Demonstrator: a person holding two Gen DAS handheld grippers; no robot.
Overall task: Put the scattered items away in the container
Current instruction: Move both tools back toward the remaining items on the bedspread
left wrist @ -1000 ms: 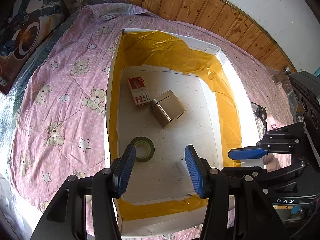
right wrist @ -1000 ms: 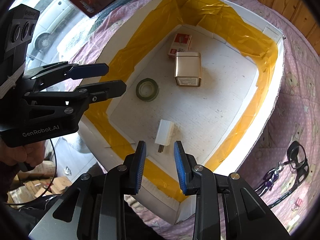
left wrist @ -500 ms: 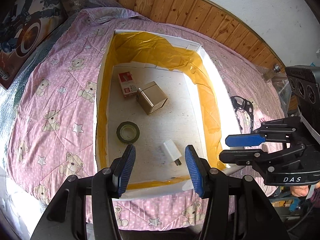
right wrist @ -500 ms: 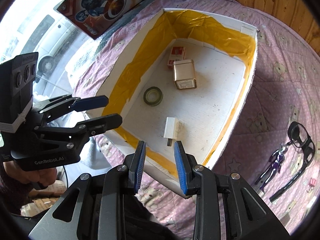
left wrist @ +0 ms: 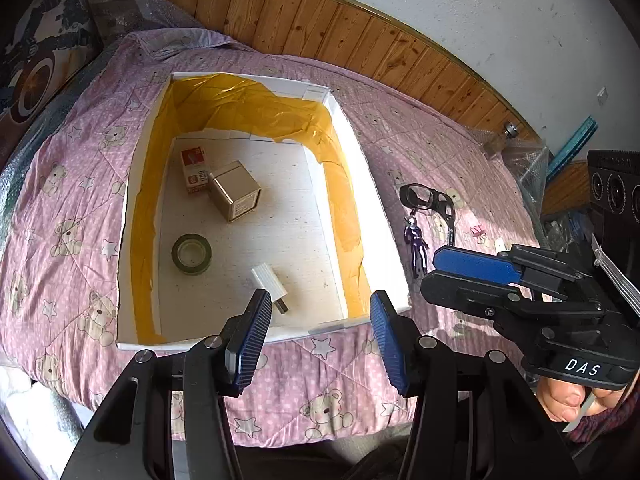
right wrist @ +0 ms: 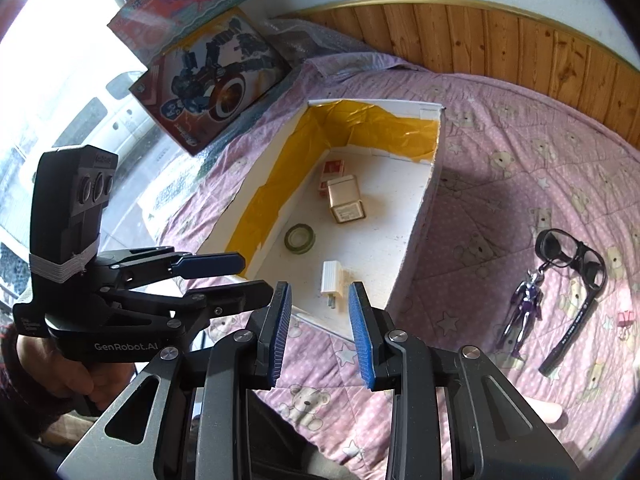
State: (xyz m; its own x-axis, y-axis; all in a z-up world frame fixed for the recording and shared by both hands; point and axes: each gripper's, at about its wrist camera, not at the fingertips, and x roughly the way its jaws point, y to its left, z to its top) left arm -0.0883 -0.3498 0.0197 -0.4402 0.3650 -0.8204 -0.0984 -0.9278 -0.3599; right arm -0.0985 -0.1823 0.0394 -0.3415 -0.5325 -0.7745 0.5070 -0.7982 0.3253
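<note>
Pink bear-print quilt [left wrist: 328,376] under wood-panelled wall [left wrist: 360,40]; both grippers' jaws apart, empty.

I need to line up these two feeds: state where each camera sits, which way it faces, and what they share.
Left wrist: on the left gripper, looking down into the box; the right gripper and a thumb show at right.
Right wrist: on the right gripper, facing the box from its right corner; the left gripper shows at left.
Shared: the box, glasses, purple figure.
</note>
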